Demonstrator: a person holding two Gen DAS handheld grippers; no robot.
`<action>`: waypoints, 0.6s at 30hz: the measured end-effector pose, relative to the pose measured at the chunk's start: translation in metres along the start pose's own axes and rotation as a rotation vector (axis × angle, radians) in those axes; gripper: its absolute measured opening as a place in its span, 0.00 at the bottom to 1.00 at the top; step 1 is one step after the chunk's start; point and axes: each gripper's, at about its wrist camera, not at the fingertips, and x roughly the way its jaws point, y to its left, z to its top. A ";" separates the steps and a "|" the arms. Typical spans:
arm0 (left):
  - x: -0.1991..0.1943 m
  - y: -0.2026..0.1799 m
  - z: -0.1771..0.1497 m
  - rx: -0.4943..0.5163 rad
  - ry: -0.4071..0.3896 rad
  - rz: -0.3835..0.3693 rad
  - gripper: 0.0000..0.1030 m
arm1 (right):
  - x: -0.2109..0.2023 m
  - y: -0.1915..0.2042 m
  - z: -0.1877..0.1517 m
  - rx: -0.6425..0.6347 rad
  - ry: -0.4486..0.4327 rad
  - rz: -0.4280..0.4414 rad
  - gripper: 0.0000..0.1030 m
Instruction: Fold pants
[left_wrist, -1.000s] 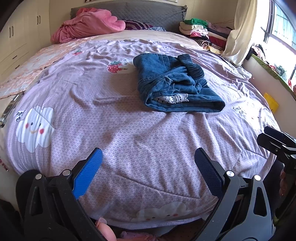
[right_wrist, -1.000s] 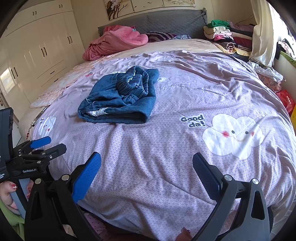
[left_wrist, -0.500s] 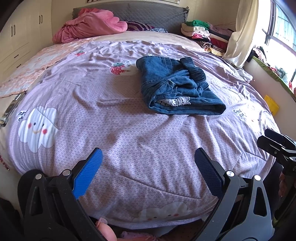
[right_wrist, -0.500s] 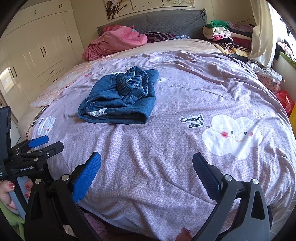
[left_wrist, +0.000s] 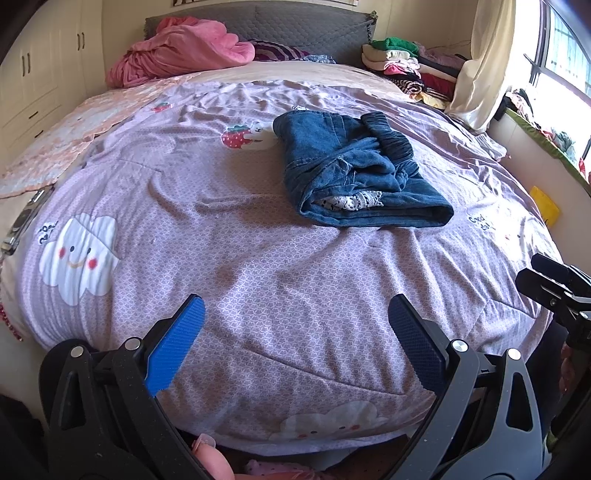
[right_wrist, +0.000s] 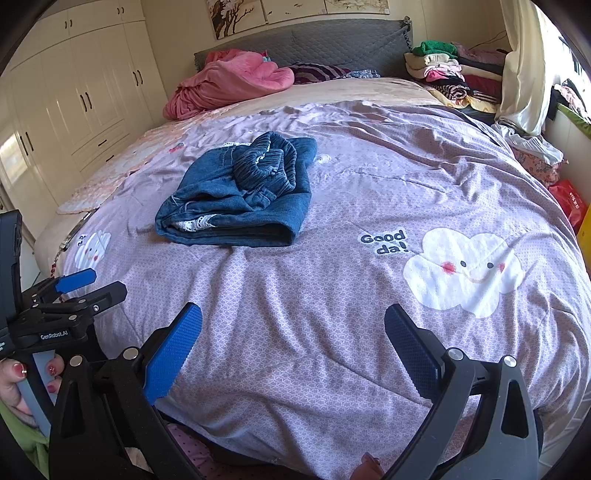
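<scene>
Pants (left_wrist: 354, 173) folded into a thick denim bundle, elastic waistband on top, mid-bed on the lilac quilt (left_wrist: 258, 280). Left gripper (left_wrist: 295, 325) and right gripper (right_wrist: 291, 328) both wide open, empty, at the foot edge. Versus 1 s ago: pants unmoved, views barely shifted.

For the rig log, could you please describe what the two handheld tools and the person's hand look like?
Both the left tool and right tool have black frames with silver rivets and blue textured pads. White "GenRobot.AI" lettering marks the left one. The hand shows red nail polish and a green sleeve.
</scene>
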 end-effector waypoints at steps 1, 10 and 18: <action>0.000 0.000 0.000 0.002 0.002 0.004 0.91 | -0.001 -0.001 0.000 0.001 0.001 0.002 0.96; 0.001 -0.001 -0.001 0.003 0.007 0.010 0.91 | 0.000 0.000 0.000 0.000 0.001 0.000 0.96; -0.001 0.000 0.001 0.009 0.003 0.023 0.91 | -0.001 0.001 0.000 -0.001 -0.002 -0.004 0.96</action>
